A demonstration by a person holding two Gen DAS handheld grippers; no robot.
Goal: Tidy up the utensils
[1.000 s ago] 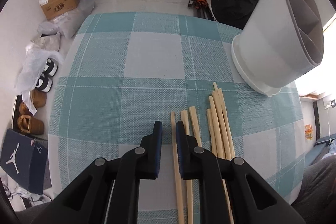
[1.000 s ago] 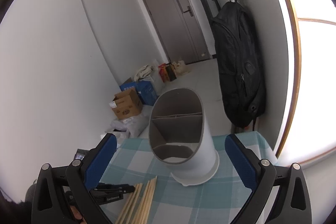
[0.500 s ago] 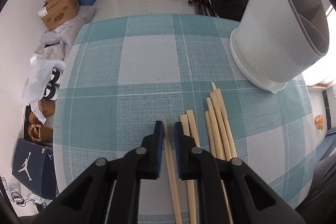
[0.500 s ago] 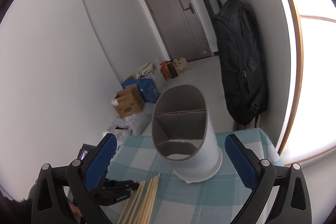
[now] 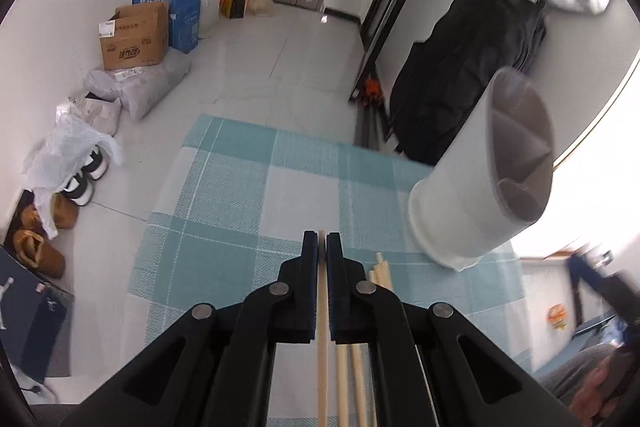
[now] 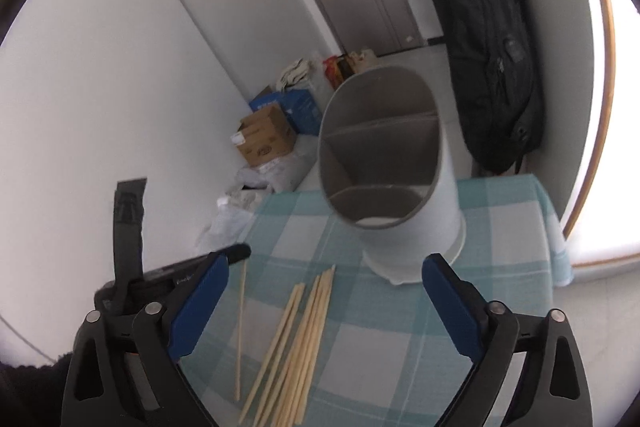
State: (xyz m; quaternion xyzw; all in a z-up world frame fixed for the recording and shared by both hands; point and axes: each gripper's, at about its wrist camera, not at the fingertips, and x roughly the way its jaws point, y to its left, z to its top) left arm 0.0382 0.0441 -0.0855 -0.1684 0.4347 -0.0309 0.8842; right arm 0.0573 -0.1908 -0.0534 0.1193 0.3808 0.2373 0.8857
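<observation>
My left gripper (image 5: 321,241) is shut on one wooden chopstick (image 5: 322,327) and holds it tilted above the teal checked tablecloth (image 5: 248,187). That chopstick also shows in the right wrist view (image 6: 241,323), with the left gripper (image 6: 236,251) at its far end. Several more chopsticks (image 6: 304,339) lie in a bundle on the cloth; they also show in the left wrist view (image 5: 380,269). A white divided utensil holder (image 6: 390,179) stands behind them, at the right in the left wrist view (image 5: 484,183). My right gripper (image 6: 324,295) is open and empty above the bundle.
Cardboard box (image 5: 134,35), blue box (image 5: 182,15), bags and shoes (image 5: 78,179) lie on the floor left of the table. A black backpack (image 6: 492,55) hangs by the wall behind the holder. The table's far edge (image 5: 280,131) is close.
My left gripper closed on one chopstick and lifted it, tilting up from the cloth. My right gripper moved lower and nearer to the bundle, still open.
</observation>
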